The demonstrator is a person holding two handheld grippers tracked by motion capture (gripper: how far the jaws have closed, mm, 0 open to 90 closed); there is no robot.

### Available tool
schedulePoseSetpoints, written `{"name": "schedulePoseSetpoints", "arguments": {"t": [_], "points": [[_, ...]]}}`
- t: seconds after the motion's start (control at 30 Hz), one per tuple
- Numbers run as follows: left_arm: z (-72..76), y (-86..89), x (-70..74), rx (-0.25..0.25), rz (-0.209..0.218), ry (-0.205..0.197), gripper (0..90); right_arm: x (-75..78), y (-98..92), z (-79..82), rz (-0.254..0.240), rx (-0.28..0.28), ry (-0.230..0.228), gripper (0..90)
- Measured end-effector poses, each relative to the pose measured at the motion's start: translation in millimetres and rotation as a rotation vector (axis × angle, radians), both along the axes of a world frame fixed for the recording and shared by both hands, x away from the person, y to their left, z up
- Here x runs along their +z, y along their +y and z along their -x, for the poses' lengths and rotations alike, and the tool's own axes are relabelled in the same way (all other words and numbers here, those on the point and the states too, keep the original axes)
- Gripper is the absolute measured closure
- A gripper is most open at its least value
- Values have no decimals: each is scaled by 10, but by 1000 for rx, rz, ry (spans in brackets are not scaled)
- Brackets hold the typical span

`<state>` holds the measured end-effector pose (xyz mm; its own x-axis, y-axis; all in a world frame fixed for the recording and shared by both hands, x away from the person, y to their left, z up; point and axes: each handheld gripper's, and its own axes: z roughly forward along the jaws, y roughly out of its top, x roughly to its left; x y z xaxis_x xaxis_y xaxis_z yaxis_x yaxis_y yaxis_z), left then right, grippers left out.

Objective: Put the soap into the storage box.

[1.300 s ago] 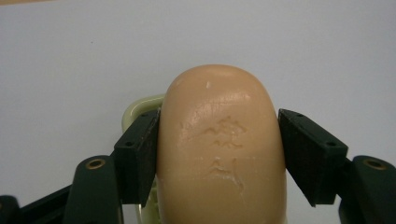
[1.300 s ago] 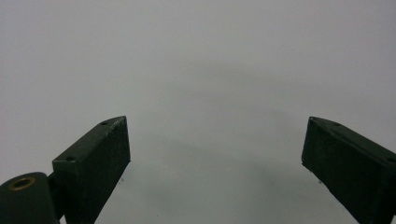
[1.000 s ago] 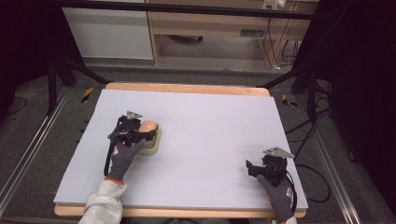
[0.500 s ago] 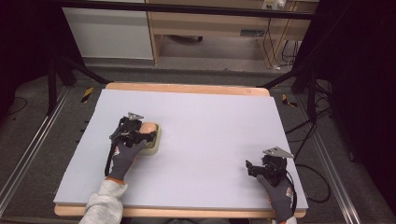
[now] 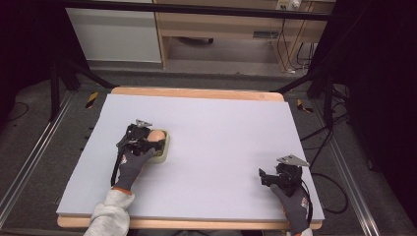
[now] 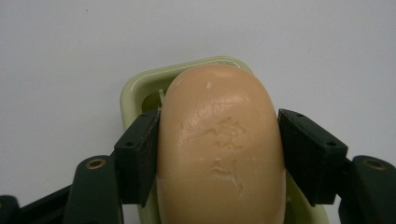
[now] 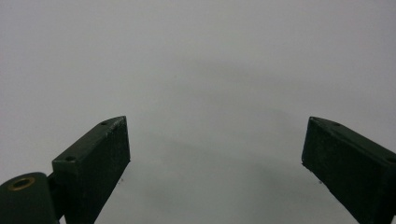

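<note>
Left gripper point(image 6: 219, 154) pinching a peach-coloured soap bar point(image 6: 219, 144) by its sides, over a pale green soap dish point(image 5: 163, 147) at the left of the table point(image 5: 221, 128). Right gripper point(image 7: 215, 154) spread wide, near the front right corner.

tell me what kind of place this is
Probably a lab or recording setup, not a home: a table with a plain grey mat, black frame legs around it, loose cables on the floor, and wooden cabinets behind.
</note>
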<state>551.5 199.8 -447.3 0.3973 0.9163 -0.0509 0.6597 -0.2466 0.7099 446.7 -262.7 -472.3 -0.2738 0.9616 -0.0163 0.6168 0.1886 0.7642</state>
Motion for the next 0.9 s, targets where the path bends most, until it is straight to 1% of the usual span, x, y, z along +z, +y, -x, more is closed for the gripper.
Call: {"name": "schedulePoseSetpoints", "arguments": {"t": [0.2,0.47,0.67,0.9], "points": [[-8,-17,-34,-2,-10,10,322,0,-1,0,2,-1,0,81],[-10,-21,-49,1,-13,15,322,0,0,2,3,-4,0,78],[-11,-16,-50,1,-4,19,321,1,-1,1,3,-7,-1,77],[-8,-20,-50,6,-4,17,321,4,-7,3,2,-4,-2,76]]}}
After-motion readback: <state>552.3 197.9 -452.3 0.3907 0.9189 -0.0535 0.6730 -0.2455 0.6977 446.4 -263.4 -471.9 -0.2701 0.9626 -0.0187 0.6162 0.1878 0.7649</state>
